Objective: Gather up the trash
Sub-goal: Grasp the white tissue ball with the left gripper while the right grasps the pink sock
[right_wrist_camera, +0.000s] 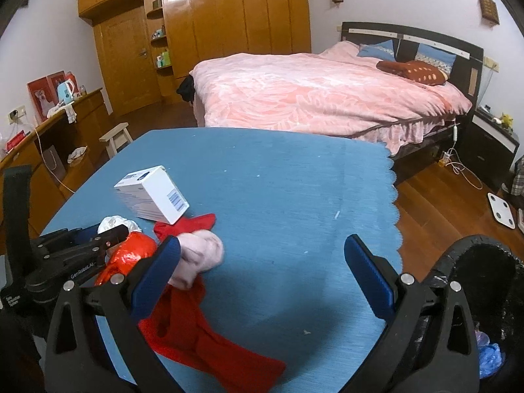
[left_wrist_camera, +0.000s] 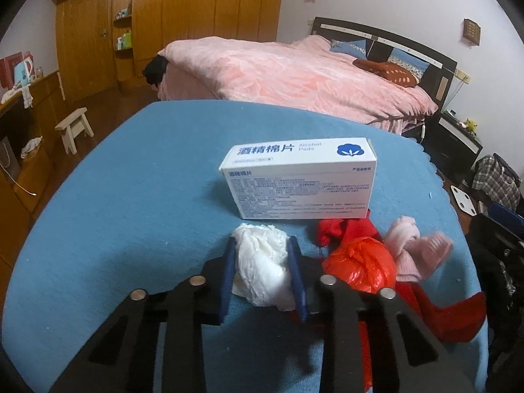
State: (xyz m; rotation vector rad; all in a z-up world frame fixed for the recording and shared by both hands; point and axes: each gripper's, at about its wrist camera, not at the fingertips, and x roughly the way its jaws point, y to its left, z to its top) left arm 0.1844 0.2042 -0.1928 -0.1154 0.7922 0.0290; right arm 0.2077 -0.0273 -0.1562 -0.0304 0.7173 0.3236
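Left claw (left_wrist_camera: pixel 262 271): my blue pads have closed in on the crumpled white tissue wad (left_wrist_camera: pixel 262 268), one at each side and touching it, so I judge it gripped for lifting.
Tissue wad: on the blue tablecloth (left_wrist_camera: pixel 131 213), just in front of the alcohol pads box (left_wrist_camera: pixel 301 180), my landmark here.
Red plastic bag ball (left_wrist_camera: pixel 360 265): right of the wad, also in front of the box; likely trash to fetch next.
Pink sock (left_wrist_camera: pixel 416 249) and red garment (right_wrist_camera: pixel 209 337): beside the ball; clothing, I judge, so they stay.
Right claw (right_wrist_camera: pixel 262 268): wide open and empty, over bare cloth right of the box.
Black-lined bin (right_wrist_camera: pixel 484 281): past the table edge, far right of the box, already holding scraps.
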